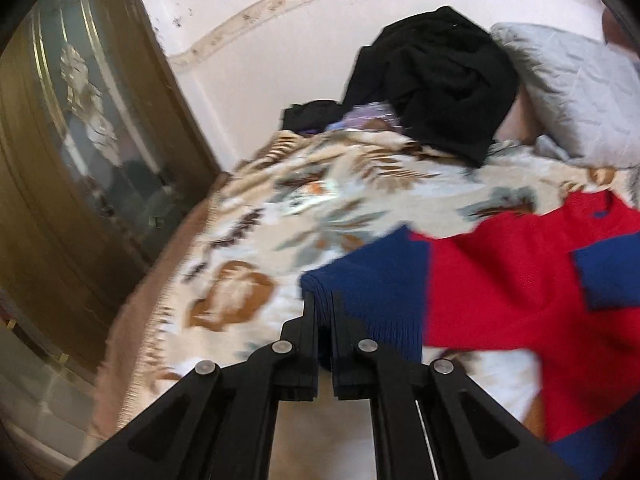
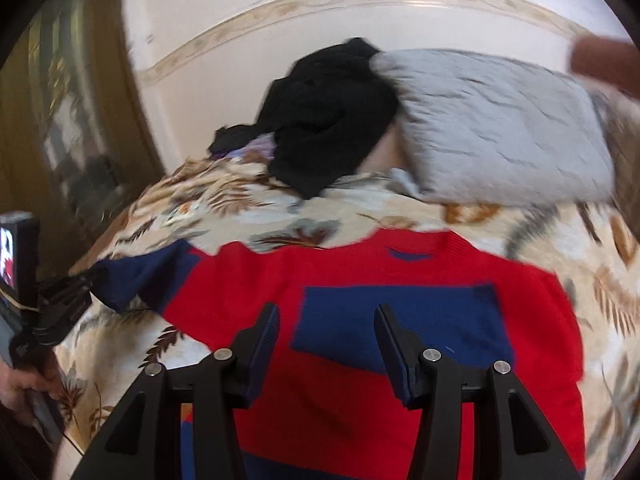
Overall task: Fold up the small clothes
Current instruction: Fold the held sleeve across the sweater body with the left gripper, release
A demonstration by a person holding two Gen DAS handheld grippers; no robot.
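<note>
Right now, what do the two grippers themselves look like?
Both the left gripper and the right gripper are matte black, angular linkage arms with round silver pivot pins. The right fingers carry flat ribbed pads. The left's body, seen from the right wrist, bears a small lit screen.

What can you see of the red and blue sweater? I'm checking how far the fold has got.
The red and blue sweater is a knit, mostly red, with a blue neckline trim. It lies spread on the floral blanket. One blue sleeve lies folded across its chest, and the other blue ribbed cuff is pinched between the shut jaws of the left gripper. The right gripper hovers open over the chest.
</note>
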